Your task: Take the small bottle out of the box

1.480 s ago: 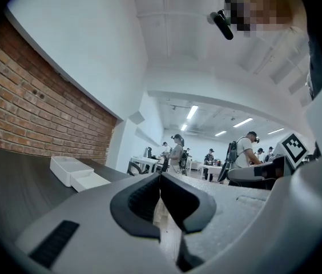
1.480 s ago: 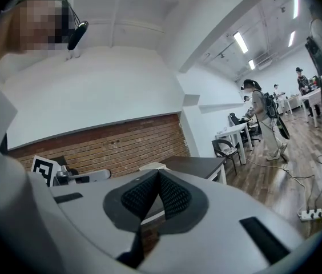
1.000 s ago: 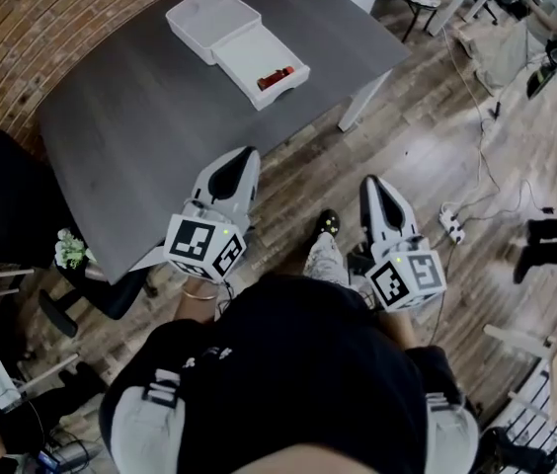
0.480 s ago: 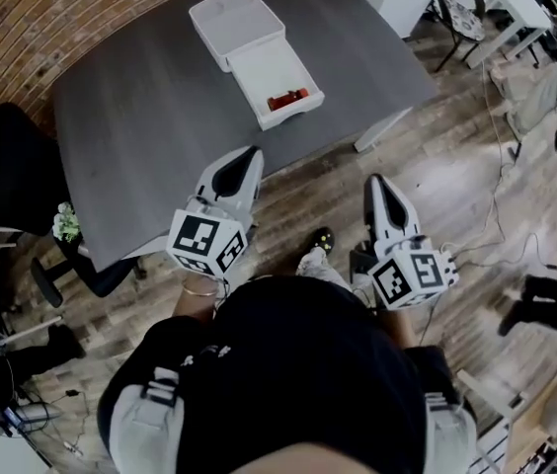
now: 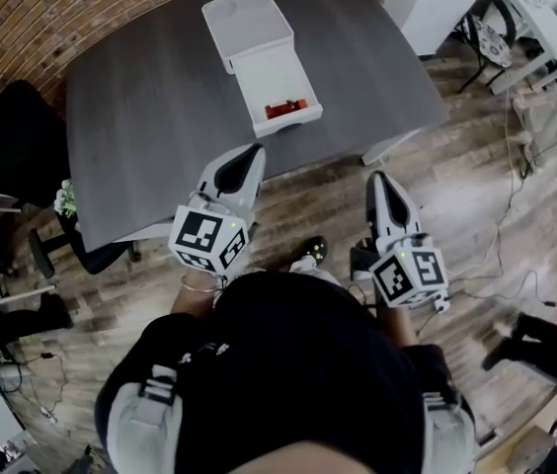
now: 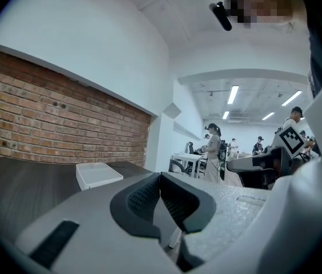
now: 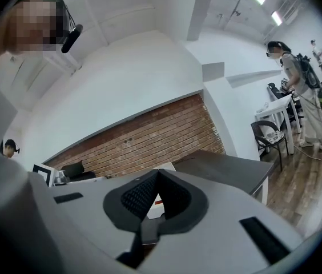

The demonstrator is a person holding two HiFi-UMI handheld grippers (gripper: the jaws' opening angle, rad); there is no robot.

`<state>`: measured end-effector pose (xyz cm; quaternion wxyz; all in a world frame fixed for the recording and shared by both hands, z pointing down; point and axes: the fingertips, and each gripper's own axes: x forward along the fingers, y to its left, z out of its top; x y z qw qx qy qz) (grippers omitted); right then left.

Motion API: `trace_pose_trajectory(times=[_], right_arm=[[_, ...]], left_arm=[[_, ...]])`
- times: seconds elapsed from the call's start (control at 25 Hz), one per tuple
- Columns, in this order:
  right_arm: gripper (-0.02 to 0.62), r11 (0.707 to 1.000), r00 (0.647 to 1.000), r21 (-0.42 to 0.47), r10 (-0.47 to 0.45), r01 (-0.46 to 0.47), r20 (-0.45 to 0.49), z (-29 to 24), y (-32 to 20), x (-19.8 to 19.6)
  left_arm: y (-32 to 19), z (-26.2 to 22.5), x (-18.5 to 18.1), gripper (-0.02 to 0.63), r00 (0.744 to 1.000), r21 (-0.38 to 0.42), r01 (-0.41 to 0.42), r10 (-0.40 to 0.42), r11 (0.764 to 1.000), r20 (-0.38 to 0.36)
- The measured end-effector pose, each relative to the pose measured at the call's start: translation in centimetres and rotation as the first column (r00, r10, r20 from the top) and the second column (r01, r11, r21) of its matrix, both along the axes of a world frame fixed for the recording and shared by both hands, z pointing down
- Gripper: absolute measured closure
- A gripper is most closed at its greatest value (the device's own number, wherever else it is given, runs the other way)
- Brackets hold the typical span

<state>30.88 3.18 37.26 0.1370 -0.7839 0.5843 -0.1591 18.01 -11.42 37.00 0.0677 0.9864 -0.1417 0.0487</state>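
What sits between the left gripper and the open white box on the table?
Nothing: in the head view, only bare dark tabletop separates the shut left gripper from the box holding the small bottle.

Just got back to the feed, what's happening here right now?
A person stands by the grey table, a gripper in each hand. The left gripper and right gripper are both shut and empty, short of the open white box. The small red bottle lies inside it, untouched.
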Motion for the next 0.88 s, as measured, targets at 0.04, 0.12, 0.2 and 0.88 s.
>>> trace_pose_trajectory(times=[0.04,0.12,0.2,0.88], right_arm=[[0.595,1.000,1.000,0.001,-0.011,0.011,0.001,0.1,0.0,0.5],[0.594,0.999,0.999,0.004,-0.034,0.034,-0.002,0.2,0.1,1.3],[0.594,0.998,0.998,0.010,-0.060,0.060,-0.003,0.5,0.3,2.0],[0.595,0.988,0.986,-0.021,-0.149,0.151,0.072,2.9,-3.0,4.4]], left_arm=[[0.2,0.1,0.4,0.601,1.000,0.011,0.006,-0.006,1.000,0.011],[0.6,0.5,1.1,0.601,0.999,0.025,0.020,-0.021,0.999,0.032],[1.1,1.0,1.8,0.601,0.998,0.024,0.034,-0.035,0.999,0.043],[-1.8,5.3,2.8,0.600,0.968,0.024,0.065,-0.069,0.998,0.239]])
